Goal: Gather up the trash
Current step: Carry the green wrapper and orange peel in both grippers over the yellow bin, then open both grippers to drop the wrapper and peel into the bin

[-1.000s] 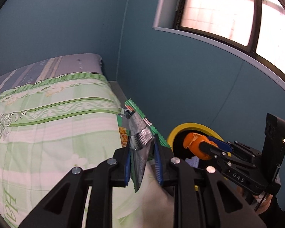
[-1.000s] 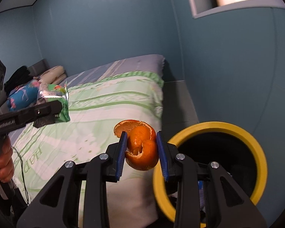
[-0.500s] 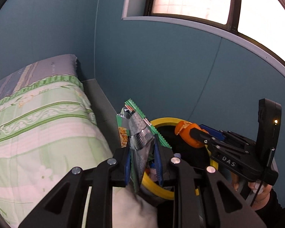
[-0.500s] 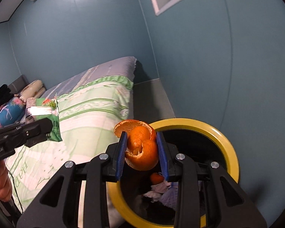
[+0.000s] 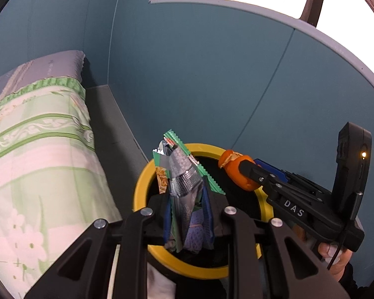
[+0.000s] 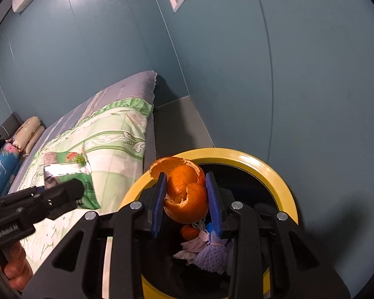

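Two handheld grippers holding trash over a yellow-rimmed bin (image 5: 140, 189).

The left gripper (image 5: 187, 214), low centre of its view, is clamped on a green and silver snack wrapper (image 5: 184, 179); the right gripper (image 6: 187, 204), low centre of its view, pinches an orange peel (image 6: 187, 196). Crumpled tissue (image 6: 206, 251) lies inside the bin; a bed (image 6: 107, 134) fills the left.

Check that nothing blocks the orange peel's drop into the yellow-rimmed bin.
Nothing visible blocks it. The orange peel, clamped in the right hand-held gripper, hangs over the open bin; below lies only trash already inside.
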`<state>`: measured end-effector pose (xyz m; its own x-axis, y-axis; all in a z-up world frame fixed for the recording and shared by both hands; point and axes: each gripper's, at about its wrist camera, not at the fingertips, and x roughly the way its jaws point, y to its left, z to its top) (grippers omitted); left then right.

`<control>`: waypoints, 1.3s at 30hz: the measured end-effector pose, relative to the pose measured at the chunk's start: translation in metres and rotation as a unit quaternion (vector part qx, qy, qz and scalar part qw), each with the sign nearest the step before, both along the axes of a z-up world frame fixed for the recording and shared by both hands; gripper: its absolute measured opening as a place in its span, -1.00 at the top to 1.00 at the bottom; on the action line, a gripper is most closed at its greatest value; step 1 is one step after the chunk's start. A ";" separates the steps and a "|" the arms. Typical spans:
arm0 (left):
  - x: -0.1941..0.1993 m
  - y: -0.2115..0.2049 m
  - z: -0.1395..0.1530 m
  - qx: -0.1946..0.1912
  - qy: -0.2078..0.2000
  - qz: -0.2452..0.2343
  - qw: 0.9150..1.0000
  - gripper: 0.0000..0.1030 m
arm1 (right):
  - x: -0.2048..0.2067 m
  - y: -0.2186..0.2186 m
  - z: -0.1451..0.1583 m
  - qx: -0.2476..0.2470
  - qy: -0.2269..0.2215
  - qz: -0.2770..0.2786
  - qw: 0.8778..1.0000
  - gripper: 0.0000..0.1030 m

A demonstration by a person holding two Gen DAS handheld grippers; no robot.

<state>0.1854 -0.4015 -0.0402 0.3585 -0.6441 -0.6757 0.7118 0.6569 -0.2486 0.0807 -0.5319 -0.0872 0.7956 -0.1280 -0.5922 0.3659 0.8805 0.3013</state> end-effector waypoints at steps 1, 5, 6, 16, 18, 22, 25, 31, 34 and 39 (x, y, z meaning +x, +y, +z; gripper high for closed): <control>0.000 -0.005 -0.004 0.002 0.002 0.000 1.000 0.62 | 0.000 -0.002 -0.001 0.000 0.001 -0.002 1.000 0.42; 0.006 -0.019 -0.017 0.008 0.024 -0.008 1.000 0.61 | -0.001 -0.006 -0.004 0.000 0.003 -0.006 1.000 0.41; 0.007 -0.022 -0.021 0.010 0.029 -0.007 1.000 0.61 | 0.000 -0.007 -0.006 0.001 0.004 -0.008 1.000 0.41; 0.020 -0.040 -0.049 0.029 0.055 -0.015 0.998 0.60 | 0.011 -0.022 -0.022 0.028 0.025 -0.024 0.999 0.41; 0.020 -0.042 -0.052 0.031 0.056 -0.016 0.998 0.60 | 0.012 -0.023 -0.023 0.028 0.027 -0.026 0.999 0.41; 0.020 -0.045 -0.052 0.031 0.062 -0.015 0.998 0.55 | 0.014 -0.025 -0.023 0.025 0.030 -0.030 0.999 0.39; 0.021 -0.043 -0.052 0.026 0.065 -0.010 0.997 0.38 | 0.017 -0.027 -0.025 0.027 0.035 -0.031 0.999 0.35; 0.026 -0.036 -0.050 0.016 0.078 0.003 0.997 0.08 | 0.018 -0.032 -0.027 0.027 0.040 -0.038 0.998 0.28; 0.027 -0.032 -0.049 0.011 0.078 0.006 0.997 -0.18 | 0.018 -0.034 -0.025 0.027 0.036 -0.043 0.998 0.21; 0.030 -0.020 -0.045 0.000 0.081 0.017 0.997 -0.21 | 0.010 -0.032 -0.016 0.020 0.029 -0.048 0.998 0.21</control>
<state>0.2155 -0.4219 -0.0848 0.2672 -0.6341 -0.7256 0.6398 0.6798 -0.3585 0.0911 -0.5636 -0.1029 0.7446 -0.1765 -0.6438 0.4654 0.8286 0.3112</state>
